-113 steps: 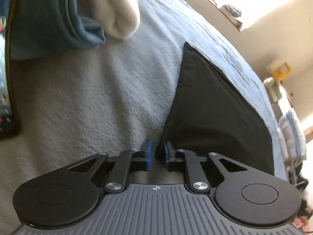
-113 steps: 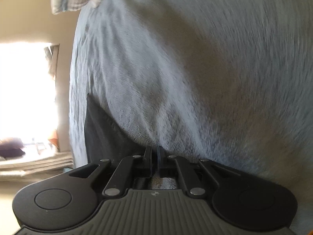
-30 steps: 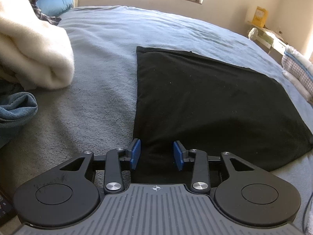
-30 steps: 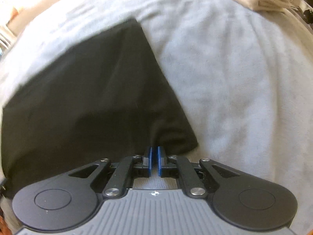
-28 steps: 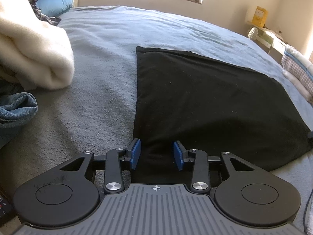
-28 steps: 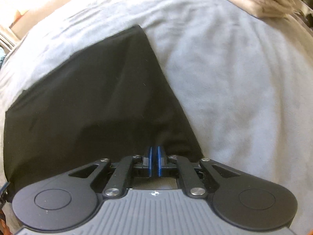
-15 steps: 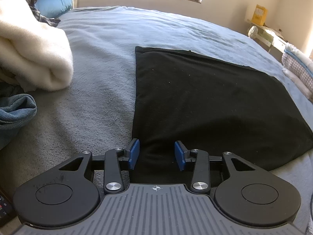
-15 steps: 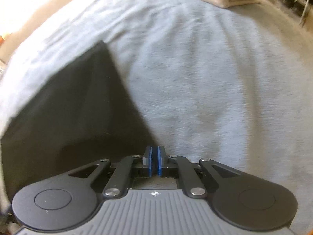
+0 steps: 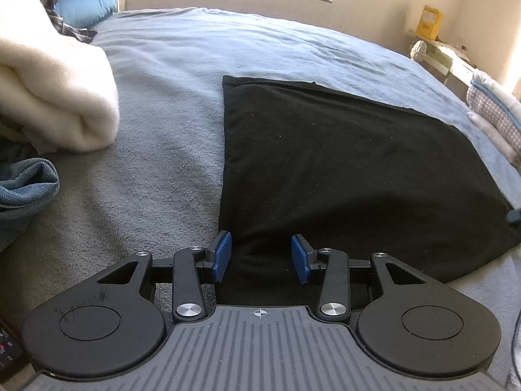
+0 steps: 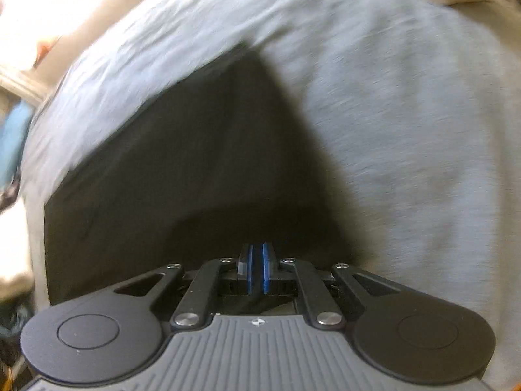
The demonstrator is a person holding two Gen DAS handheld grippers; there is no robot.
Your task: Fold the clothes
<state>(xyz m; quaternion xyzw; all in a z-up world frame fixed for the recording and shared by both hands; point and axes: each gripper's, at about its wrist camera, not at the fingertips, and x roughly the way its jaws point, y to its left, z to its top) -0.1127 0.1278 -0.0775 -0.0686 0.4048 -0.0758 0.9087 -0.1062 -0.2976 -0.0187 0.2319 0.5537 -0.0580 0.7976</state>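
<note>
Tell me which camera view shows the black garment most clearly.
The left wrist view: the black garment lies flat and sharp on the grey bedspread, its left and far edges visible, though the tool body hides the near edge. The right wrist view shows it blurred, with one corner visible.

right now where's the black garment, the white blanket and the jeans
black garment point(image 9: 342, 169), left wrist view, middle of the cloth
white blanket point(image 9: 55, 97), left wrist view, folded bulk
jeans point(image 9: 29, 184), left wrist view, bunched edge

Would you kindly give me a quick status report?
Left hand-held gripper open over black cloth. Right hand-held gripper shut, pads meeting above it. Nothing in the way.
</note>
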